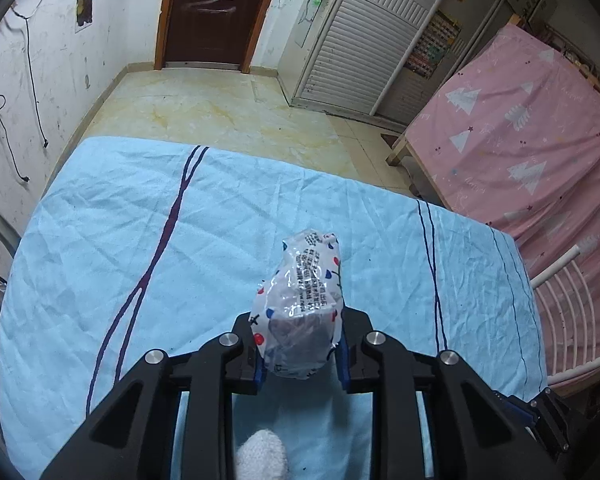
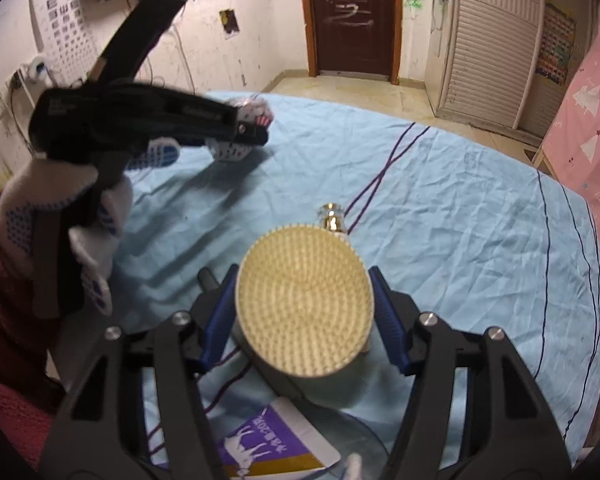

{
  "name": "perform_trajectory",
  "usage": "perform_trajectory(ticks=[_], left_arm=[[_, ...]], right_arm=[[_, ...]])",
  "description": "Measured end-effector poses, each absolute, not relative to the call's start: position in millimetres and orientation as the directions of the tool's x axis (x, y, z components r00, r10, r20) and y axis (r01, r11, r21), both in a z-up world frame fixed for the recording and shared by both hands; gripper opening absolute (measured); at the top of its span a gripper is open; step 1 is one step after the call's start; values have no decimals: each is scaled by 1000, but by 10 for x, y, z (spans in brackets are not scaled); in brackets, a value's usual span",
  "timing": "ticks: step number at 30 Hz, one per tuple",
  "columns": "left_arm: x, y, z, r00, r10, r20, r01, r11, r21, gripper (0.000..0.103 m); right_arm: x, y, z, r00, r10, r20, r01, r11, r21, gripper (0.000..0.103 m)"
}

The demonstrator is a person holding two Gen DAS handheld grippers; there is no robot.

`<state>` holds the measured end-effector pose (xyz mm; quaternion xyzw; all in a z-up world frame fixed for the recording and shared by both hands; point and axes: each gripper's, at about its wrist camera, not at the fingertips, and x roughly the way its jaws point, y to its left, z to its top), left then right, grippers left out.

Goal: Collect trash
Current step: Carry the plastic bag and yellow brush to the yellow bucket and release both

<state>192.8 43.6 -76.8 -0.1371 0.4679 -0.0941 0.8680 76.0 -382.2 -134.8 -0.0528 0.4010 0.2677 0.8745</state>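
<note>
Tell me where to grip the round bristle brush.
Grip the round brush head by its rim, on opposite edges, coming from the near side with the right gripper: the bristles face the camera, and its fingers flank the widest span.

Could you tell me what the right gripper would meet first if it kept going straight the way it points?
The round bristle brush between the right gripper's blue pads; depth is unclear.

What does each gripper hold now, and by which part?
The left gripper pinches the plastic wrapper by its near end. The right gripper brackets the round brush at its sides; whether the pads press cannot be told.
</note>
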Motion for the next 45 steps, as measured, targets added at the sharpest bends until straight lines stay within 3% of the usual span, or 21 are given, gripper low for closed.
perform_trajectory(ticks=[20, 45], left_arm=[[1617, 428, -211, 637, -323, -700, 96, 934, -344, 16], [1372, -368, 113, 649, -335, -683, 202, 942, -269, 16]], right_arm=[[832, -4432, -1043, 630, 461, -625, -406, 881, 242, 60], [804, -5197, -1130, 690, 454, -564, -311, 889, 335, 61]])
